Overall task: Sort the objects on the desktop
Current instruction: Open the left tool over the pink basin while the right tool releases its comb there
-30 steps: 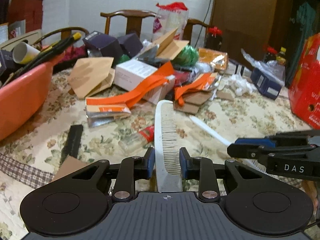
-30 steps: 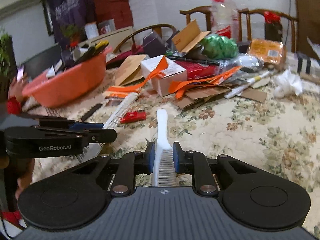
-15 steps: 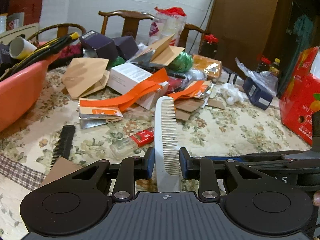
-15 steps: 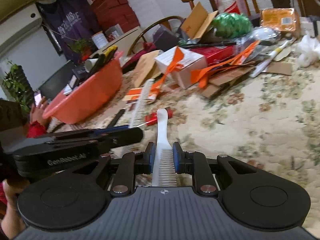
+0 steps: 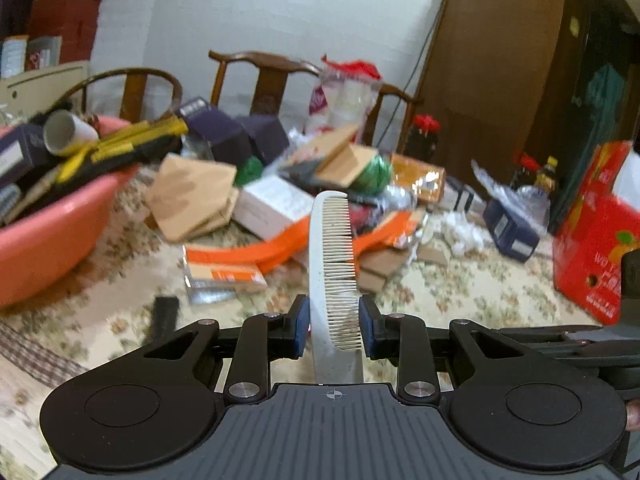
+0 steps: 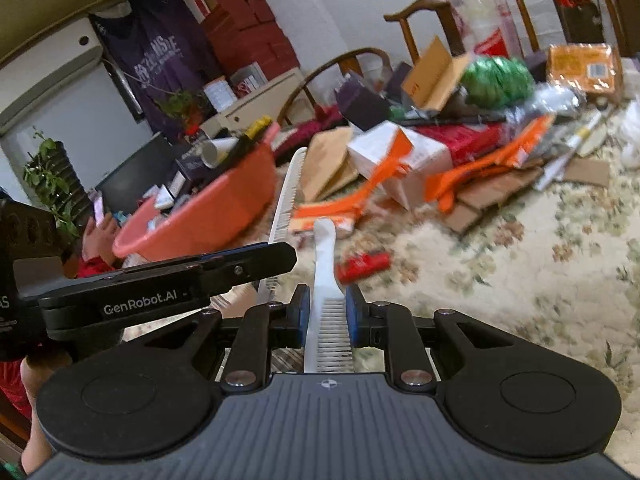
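Note:
My left gripper is shut on a wide white comb, held in the air with its teeth to the right. My right gripper is shut on a second white comb, its handle pointing forward. The left gripper and its comb show at the left of the right wrist view, close beside the right gripper. An orange basin full of items stands at the left; it also shows in the right wrist view.
A floral cloth covers the table. A heap of boxes, cardboard and orange straps lies at the back. A black comb and a small red-capped tube lie on the cloth. A red carton stands at the right.
Both grippers have risen with their combs and swung left toward the orange basin. The grips have not changed.

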`<state>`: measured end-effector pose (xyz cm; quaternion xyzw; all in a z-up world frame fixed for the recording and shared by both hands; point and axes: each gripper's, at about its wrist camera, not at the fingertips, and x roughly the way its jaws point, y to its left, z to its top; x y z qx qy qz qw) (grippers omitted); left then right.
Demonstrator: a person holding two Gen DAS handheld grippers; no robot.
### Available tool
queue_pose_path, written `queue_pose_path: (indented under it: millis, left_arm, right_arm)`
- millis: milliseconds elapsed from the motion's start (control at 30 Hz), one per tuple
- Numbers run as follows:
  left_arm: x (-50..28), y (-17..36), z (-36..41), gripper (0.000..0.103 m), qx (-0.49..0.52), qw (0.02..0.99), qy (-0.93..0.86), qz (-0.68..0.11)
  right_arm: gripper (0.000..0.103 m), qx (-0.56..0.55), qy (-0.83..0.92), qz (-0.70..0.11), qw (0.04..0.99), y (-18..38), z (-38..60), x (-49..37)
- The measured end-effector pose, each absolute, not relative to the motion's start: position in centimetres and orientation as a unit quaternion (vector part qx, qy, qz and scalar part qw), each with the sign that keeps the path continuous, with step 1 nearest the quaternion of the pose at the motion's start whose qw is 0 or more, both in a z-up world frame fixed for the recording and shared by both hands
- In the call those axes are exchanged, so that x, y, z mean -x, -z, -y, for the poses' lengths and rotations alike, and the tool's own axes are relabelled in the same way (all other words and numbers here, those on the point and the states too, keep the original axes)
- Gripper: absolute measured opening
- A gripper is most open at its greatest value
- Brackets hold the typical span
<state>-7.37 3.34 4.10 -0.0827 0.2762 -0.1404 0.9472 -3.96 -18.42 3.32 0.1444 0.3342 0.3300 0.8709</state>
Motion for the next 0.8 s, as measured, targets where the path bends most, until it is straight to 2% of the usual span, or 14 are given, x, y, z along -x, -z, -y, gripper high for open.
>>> queue_pose_path:
  millis: [333, 633, 800]
  left_arm:
    - [7.1, -8.6, -7.6, 0.025, 0.087, 0.962, 0.112, -0.232]
    - [5.1, -14.2, -14.9, 0.026, 0.081, 0.98, 0.034, -0.18]
    - [2.8, -15.4, -19.8, 0.028, 0.074, 0.982, -0.025, -0.172]
  right_arm:
    - [0.021, -0.132, -0.37, -0.298, 0.87, -8.4, 13.8, 3.0]
    - [0.021, -0.114, -0.41, -0.267, 0.865, -13.4, 5.2, -1.2]
    - [0.021, -0.108, -0.428, -0.26, 0.859, -14.7, -0.4, -4.3]
